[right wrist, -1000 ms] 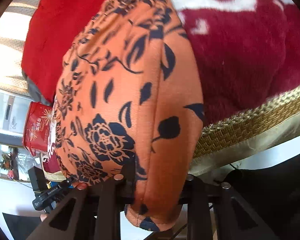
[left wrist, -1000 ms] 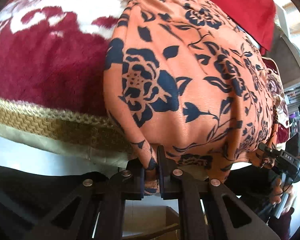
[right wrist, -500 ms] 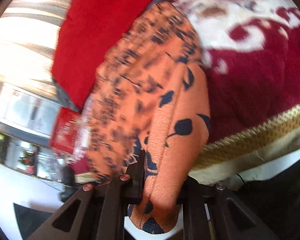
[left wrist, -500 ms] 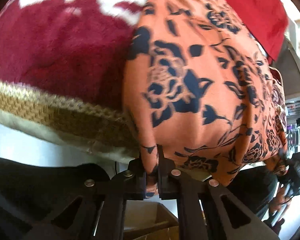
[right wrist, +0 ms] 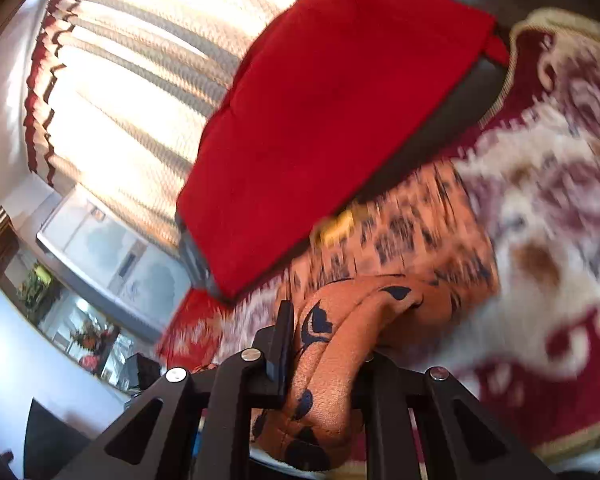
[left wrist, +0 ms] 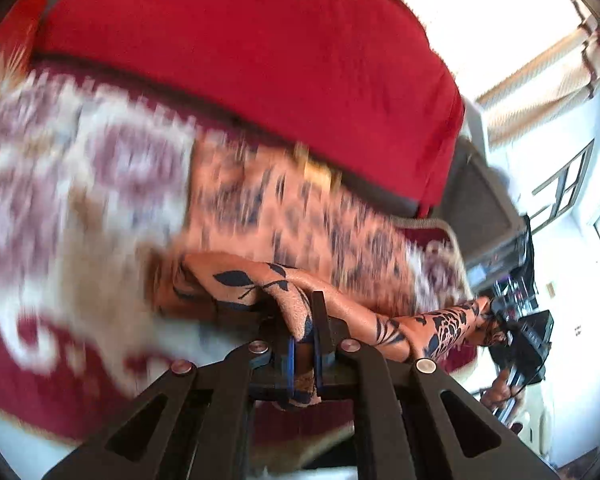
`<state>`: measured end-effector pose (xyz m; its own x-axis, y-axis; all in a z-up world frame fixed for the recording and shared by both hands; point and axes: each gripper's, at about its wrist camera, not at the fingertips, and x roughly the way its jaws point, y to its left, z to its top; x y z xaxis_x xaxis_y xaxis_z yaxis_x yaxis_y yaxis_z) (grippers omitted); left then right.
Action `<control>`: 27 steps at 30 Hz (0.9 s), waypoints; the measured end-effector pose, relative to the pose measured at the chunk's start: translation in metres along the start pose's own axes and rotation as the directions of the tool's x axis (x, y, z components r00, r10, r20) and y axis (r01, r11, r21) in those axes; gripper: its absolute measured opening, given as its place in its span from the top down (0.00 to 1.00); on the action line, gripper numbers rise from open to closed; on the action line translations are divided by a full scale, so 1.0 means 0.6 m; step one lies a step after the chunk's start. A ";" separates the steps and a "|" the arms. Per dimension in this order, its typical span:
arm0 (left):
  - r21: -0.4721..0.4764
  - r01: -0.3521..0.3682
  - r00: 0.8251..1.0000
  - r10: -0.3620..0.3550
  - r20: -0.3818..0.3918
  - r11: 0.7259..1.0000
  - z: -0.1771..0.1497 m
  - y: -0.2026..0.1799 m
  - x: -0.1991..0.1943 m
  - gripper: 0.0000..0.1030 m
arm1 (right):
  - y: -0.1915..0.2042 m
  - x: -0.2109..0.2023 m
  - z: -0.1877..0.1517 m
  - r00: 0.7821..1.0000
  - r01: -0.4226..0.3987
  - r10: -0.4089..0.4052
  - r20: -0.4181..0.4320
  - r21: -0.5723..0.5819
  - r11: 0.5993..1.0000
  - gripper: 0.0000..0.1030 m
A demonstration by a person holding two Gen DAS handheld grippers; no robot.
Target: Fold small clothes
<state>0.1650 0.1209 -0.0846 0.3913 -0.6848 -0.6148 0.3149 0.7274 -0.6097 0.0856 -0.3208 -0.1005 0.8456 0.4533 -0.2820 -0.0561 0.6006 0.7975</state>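
The left gripper point(left wrist: 306, 328) pinches the orange floral garment point(left wrist: 260, 284) at lower centre. The right gripper point(right wrist: 324, 356) clamps a thicker bunch of it; beyond, the blurred cloth seemingly lies on the patterned blanket point(right wrist: 560, 216).

Orange garment point(left wrist: 284, 216) with dark navy floral and leaf print, soft knit. Near edge lifted and bunched into thick folds at 2 points point(right wrist: 332, 344); stretched between them. Far portion lies spread on the bed cover, motion-blurred, its far edge beside a red cushion.

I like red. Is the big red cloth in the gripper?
No, the left gripper pinches the orange flowered cloth; the red cloth lies beyond.
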 end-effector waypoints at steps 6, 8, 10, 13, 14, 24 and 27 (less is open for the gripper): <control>-0.057 -0.022 0.999 0.023 0.026 0.998 0.136 0.027 0.085 0.93 | -0.029 0.110 0.105 0.998 0.003 -0.008 0.066 0.072 0.997 0.86; -0.078 -0.060 0.998 0.060 -0.004 0.995 0.166 0.047 0.132 0.93 | -0.060 0.165 0.139 0.998 0.019 -0.026 0.059 0.126 0.992 0.86; -0.109 -0.105 0.994 0.102 -0.027 0.988 0.184 0.072 0.175 0.93 | -0.098 0.213 0.159 0.998 0.032 -0.041 0.041 0.198 0.980 0.86; -0.161 -0.132 0.991 0.124 -0.058 0.978 0.201 0.116 0.228 0.93 | -0.166 0.274 0.180 0.999 0.044 -0.044 -0.009 0.310 0.950 0.82; -0.171 -0.136 0.990 0.127 -0.064 0.976 0.203 0.125 0.242 0.93 | -0.187 0.294 0.184 0.999 0.050 -0.043 -0.027 0.352 0.934 0.82; -0.414 0.090 0.996 -0.089 0.021 0.906 0.192 0.219 0.239 0.88 | -0.308 0.347 0.190 0.981 -0.110 0.179 -0.077 0.538 0.836 0.79; -0.440 0.123 0.985 -0.054 0.164 0.889 0.183 0.226 0.180 0.47 | -0.301 0.308 0.193 0.981 -0.132 0.187 -0.056 0.515 0.847 0.60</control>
<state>0.3451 0.1504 -0.1787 0.5104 -0.7066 -0.4902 -0.0526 0.5433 -0.8379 0.3136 -0.4217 -0.2351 0.7893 0.5934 -0.1575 0.1143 0.1100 0.9873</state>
